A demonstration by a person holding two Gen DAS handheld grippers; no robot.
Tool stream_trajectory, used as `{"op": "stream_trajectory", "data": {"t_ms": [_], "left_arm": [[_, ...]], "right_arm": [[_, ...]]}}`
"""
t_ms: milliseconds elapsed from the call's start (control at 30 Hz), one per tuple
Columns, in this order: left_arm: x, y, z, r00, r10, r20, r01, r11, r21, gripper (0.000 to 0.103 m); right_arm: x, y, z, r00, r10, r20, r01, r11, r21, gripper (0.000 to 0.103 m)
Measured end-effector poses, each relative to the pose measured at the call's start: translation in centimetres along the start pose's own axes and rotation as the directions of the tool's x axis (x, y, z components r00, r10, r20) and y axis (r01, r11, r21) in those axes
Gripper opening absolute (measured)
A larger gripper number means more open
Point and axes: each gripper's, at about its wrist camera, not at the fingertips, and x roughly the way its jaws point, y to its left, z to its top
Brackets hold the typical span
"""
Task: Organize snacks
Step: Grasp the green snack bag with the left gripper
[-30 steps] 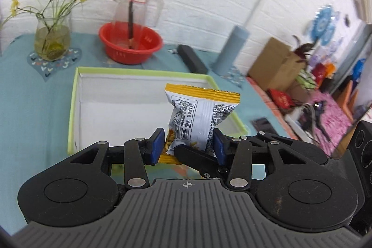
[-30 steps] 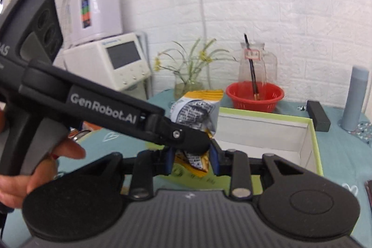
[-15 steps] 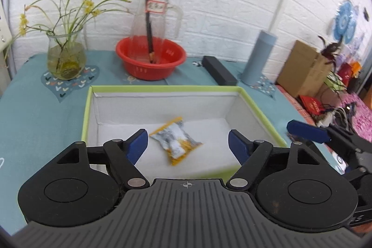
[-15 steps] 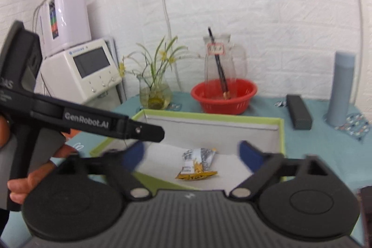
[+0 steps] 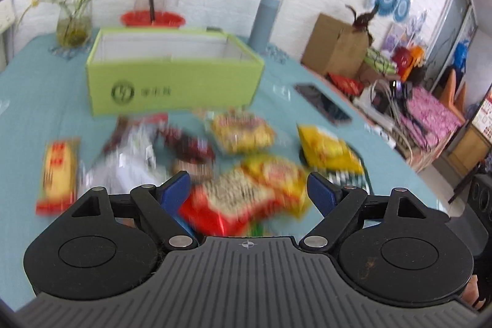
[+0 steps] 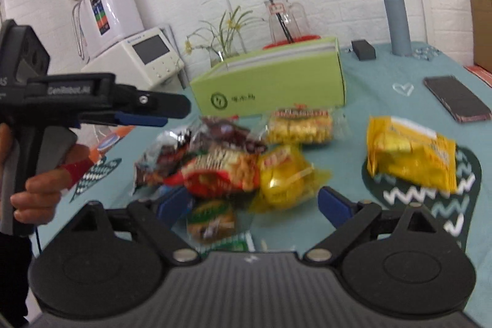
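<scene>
We are hovering both left gripper [image 5: 247, 189] and right gripper [image 6: 250, 205], fingers wide apart and empty, the left's having just been opening, over the snack pile [image 6: 227, 165] before the green box [image 6: 270, 82].

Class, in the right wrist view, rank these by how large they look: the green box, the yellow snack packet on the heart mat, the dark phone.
1. green box
2. yellow snack packet, though it lies nearer the camera
3. phone
</scene>
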Motion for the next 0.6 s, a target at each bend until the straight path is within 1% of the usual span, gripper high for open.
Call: {"op": "stream_trajectory", "data": {"t_ms": [33,100,133,167,200,233,267,367,400,433,467,500,533,567,600], "left_arm": [[-0.2,-0.4,-1.2,1.000,-0.008,-0.028,0.008,1.000,-0.005,0.071],[-0.1,-0.9,-3.1,0.995,-0.048,-0.086,0.045,0.998,-0.034,0.070],[0.2,-1.0,-3.9,0.992,-0.076,-0.104,0.071,0.996,-0.049,0.070],[0.6,-1.0,-4.5,0.988,-0.091,-0.124,0.082,0.994,-0.071,0.069],[1.0,-0.9,-4.9,0.985,-0.093,-0.147,0.080,0.993,-0.090,0.066],[1.4,-0.8,-5.1,0.982,-0.094,-0.163,0.077,0.992,-0.103,0.063],[1.7,-0.8,-5.3,0.980,-0.101,-0.172,0.081,0.990,-0.116,0.063],[2.2,-0.4,-5.9,0.966,-0.169,-0.197,0.134,0.974,-0.182,0.062],[2.3,-0.4,-6.1,0.961,-0.192,-0.201,0.153,0.968,-0.198,0.061],[2.5,-0.5,-6.3,0.957,-0.203,-0.206,0.161,0.965,-0.206,0.058],[2.9,-0.5,-6.5,0.956,-0.197,-0.216,0.152,0.966,-0.210,0.056],[3.0,-0.6,-6.6,0.959,-0.192,-0.210,0.149,0.967,-0.205,0.053],[2.9,-0.8,-6.6,0.960,-0.185,-0.209,0.144,0.970,-0.197,0.050],[2.8,-1.1,-6.7,0.961,-0.177,-0.212,0.138,0.973,-0.186,0.044],[3.0,-1.2,-6.9,0.955,-0.191,-0.228,0.149,0.971,-0.189,0.020]], "right_arm": [[-0.3,0.4,-0.9,1.000,-0.008,-0.006,0.008,1.000,0.002,0.095],[-0.7,1.1,-2.1,1.000,-0.025,-0.009,0.024,1.000,-0.008,0.095],[-0.7,1.4,-2.7,0.999,-0.033,-0.012,0.032,0.999,-0.029,0.095],[-0.6,1.9,-3.0,0.999,-0.043,-0.014,0.043,0.998,-0.055,0.095],[-0.5,2.4,-3.1,0.998,-0.053,-0.017,0.052,0.996,-0.079,0.095],[-0.4,2.8,-3.2,0.998,-0.058,-0.016,0.056,0.993,-0.108,0.094],[-0.3,3.2,-3.4,0.998,-0.060,-0.015,0.058,0.989,-0.135,0.094],[0.0,4.3,-3.8,0.997,-0.072,-0.022,0.065,0.974,-0.215,0.094],[0.1,4.6,-3.8,0.996,-0.083,-0.021,0.076,0.969,-0.235,0.093],[0.3,4.7,-3.9,0.996,-0.086,-0.024,0.077,0.966,-0.246,0.079],[0.6,4.7,-4.0,0.996,-0.082,-0.039,0.070,0.968,-0.242,0.073],[1.0,4.6,-4.1,0.995,-0.082,-0.053,0.067,0.971,-0.231,0.072],[1.2,4.5,-4.3,0.995,-0.083,-0.059,0.068,0.972,-0.225,0.070],[1.1,4.5,-4.6,0.995,-0.093,-0.044,0.080,0.969,-0.232,0.068],[0.9,4.7,-4.7,0.994,-0.100,-0.037,0.088,0.967,-0.240,0.067]]}}
